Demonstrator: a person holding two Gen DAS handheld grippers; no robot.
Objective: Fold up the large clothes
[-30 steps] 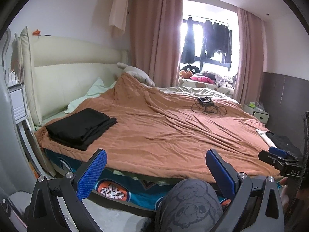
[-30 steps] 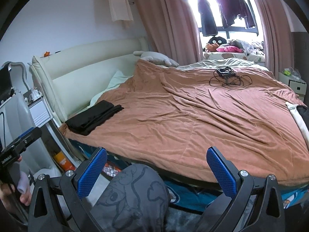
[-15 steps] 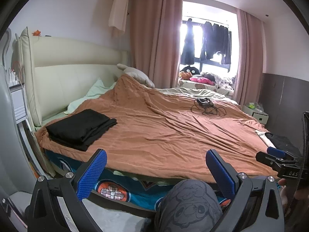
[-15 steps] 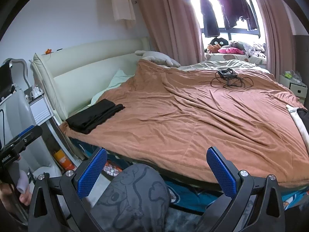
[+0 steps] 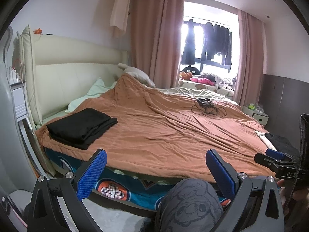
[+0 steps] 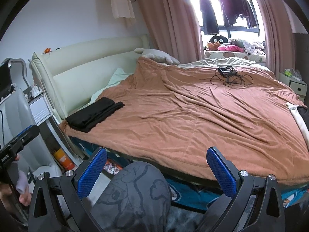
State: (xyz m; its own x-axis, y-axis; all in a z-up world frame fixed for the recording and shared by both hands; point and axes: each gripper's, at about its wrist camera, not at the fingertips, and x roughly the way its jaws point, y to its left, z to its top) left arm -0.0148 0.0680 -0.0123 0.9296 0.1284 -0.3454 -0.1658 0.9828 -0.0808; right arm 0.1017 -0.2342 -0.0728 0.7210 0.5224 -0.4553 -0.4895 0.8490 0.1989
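Observation:
A folded black garment (image 5: 81, 127) (image 6: 94, 114) lies at the near left corner of the bed, on the brown blanket (image 5: 164, 135) (image 6: 193, 119). More clothing, black and white (image 5: 278, 141) (image 6: 301, 116), lies at the bed's right edge and is partly cut off. My left gripper (image 5: 156, 171) is open and holds nothing, short of the bed's near edge. My right gripper (image 6: 156, 171) is likewise open and holds nothing. Each gripper shows at the side of the other's view: the right gripper (image 5: 276, 160) and the left gripper (image 6: 19, 141).
A person's knee in grey printed trousers (image 5: 189, 203) (image 6: 133, 193) sits between the fingers. A tangle of black cables (image 5: 206, 106) (image 6: 229, 77) lies far out on the blanket. The cream headboard (image 5: 77, 73) and a bedside unit (image 6: 38, 108) stand at the left.
Both views have drifted only slightly. The grippers stay open, and nothing on the bed has moved.

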